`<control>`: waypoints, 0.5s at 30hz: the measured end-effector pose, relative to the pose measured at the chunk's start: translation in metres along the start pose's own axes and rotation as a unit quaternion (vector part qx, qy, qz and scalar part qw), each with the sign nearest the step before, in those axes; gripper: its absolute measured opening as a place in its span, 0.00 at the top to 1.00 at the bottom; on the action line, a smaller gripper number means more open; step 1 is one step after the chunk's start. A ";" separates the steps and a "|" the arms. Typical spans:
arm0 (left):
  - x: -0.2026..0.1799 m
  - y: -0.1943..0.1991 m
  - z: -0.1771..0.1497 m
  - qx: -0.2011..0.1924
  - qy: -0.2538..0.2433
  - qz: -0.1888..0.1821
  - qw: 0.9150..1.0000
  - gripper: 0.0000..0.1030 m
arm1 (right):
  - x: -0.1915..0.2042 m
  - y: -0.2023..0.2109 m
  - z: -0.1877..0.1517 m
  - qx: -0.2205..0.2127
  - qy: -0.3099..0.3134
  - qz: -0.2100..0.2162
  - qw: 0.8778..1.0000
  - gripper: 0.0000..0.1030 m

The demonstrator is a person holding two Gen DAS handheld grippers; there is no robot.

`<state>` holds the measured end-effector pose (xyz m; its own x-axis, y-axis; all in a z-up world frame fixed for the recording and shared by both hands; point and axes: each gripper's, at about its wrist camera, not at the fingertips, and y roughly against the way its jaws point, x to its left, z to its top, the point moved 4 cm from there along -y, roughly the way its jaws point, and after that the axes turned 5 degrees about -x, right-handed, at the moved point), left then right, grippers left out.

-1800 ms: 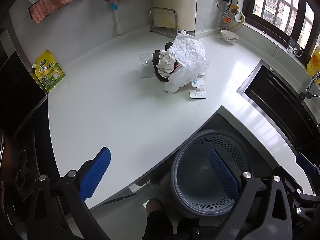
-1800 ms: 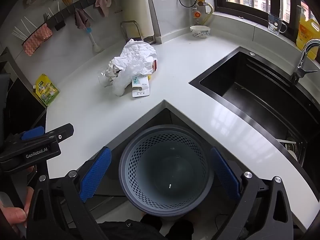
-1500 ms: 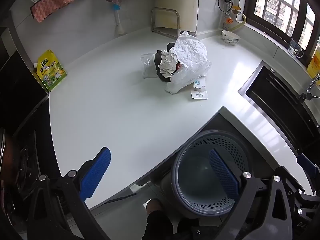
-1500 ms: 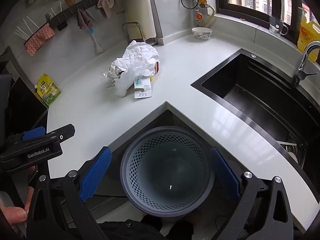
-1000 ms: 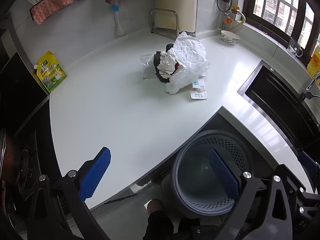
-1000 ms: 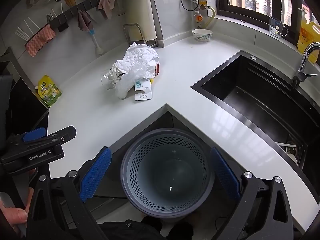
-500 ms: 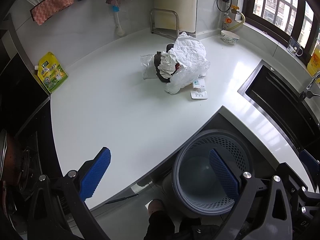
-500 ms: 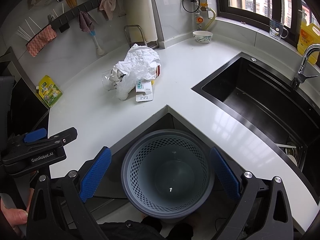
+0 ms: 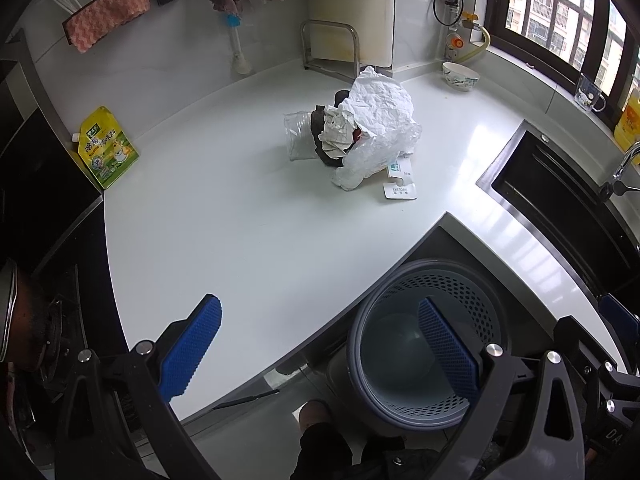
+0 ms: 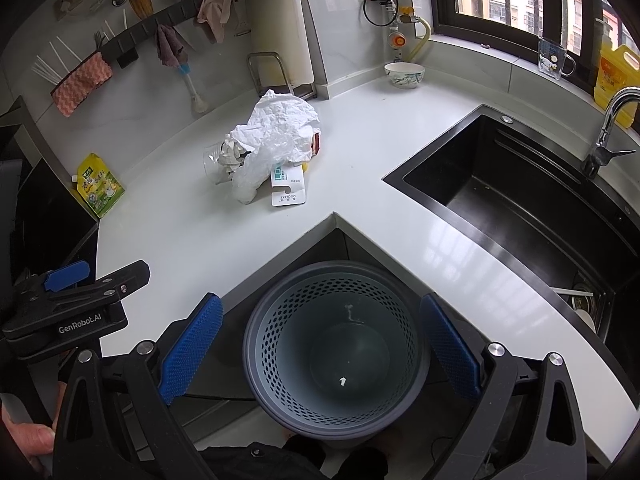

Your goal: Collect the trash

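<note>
Both the left claw (image 9: 318, 344) and right claw (image 10: 320, 344) hang apart and empty above the bin (image 10: 334, 354); collection has not begun, and the next move calls for reaching to the trash pile (image 10: 276, 140) well ahead.

White counter (image 9: 248, 216); crumpled white paper (image 9: 380, 108) over dark trash; grey-blue waste basket (image 10: 334, 354) (perforated with small holes); black sink (image 10: 516, 200); yellow-green printed pouch (image 9: 106, 146); pink zigzag cloth (image 9: 108, 18); blue textured gripper pads (image 10: 192, 346).

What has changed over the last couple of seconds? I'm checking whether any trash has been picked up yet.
Nothing has been taken hold of or let go. Both views only drift slightly. The left gripper and right gripper stay open and empty, the trash pile lies untouched on the counter, and the bin stays put.
</note>
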<state>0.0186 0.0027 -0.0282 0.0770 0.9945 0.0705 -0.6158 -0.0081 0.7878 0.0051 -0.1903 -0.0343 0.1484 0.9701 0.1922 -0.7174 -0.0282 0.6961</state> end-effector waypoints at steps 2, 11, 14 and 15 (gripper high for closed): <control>0.001 -0.001 0.000 0.000 0.000 0.000 1.000 0.06 | 0.000 0.001 -0.003 -0.001 0.001 -0.001 1.000 0.08; 0.003 0.001 0.001 0.000 -0.002 0.001 1.000 0.06 | 0.000 -0.001 0.000 -0.002 -0.002 0.003 1.000 0.08; 0.006 0.001 0.003 0.000 -0.002 0.001 1.000 0.06 | 0.000 -0.001 0.000 -0.003 -0.003 0.003 1.000 0.08; 0.007 0.001 0.003 0.000 -0.002 0.002 1.000 0.06 | 0.000 -0.001 0.000 -0.003 -0.003 0.003 1.000 0.08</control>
<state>0.0208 0.0092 -0.0249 0.0783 0.9941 0.0753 -0.6167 -0.0111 0.7871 0.0054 -0.1899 -0.0349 0.1491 0.9682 0.2007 -0.7220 -0.0320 0.6911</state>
